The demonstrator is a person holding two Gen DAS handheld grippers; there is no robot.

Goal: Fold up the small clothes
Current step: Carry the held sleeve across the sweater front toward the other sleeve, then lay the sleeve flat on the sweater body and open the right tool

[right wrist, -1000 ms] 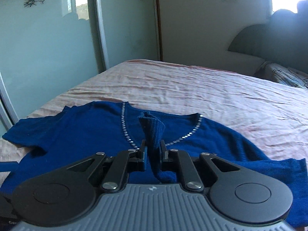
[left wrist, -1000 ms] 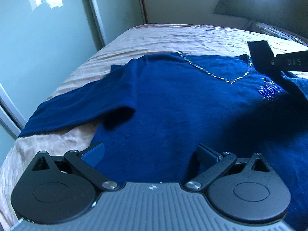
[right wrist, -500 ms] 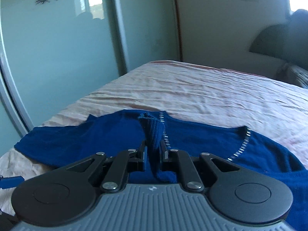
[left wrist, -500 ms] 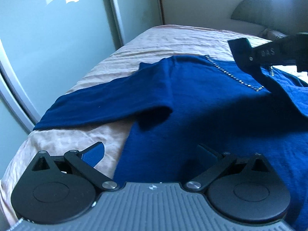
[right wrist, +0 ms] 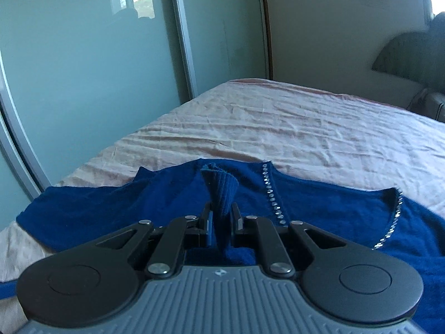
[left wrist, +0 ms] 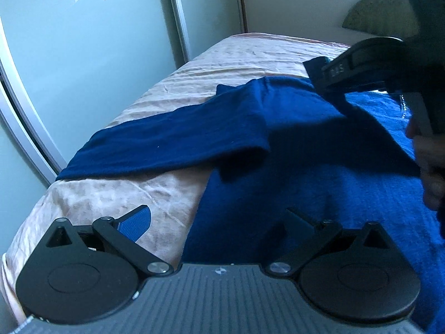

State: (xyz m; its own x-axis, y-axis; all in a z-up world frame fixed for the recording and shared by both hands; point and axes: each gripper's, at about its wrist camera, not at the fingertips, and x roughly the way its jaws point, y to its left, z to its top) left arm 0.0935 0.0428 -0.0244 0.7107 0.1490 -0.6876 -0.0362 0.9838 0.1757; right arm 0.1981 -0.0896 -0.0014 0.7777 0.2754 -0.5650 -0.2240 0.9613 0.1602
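A blue knit sweater (left wrist: 319,167) lies spread on the bed with the wrinkled pink sheet (right wrist: 278,128), near the bed's front edge. One sleeve (left wrist: 172,142) stretches left from the body toward the bed's left side. Left of the bed stand frosted sliding wardrobe doors (right wrist: 83,83); behind it is the wall with a rounded headboard (right wrist: 403,55) at the right. The right gripper (right wrist: 222,217) hangs over the sweater's middle, pinching a cuff, with the studded neckline (right wrist: 274,194) just beyond. The left gripper (left wrist: 217,220) straddles the sweater's left hem edge.
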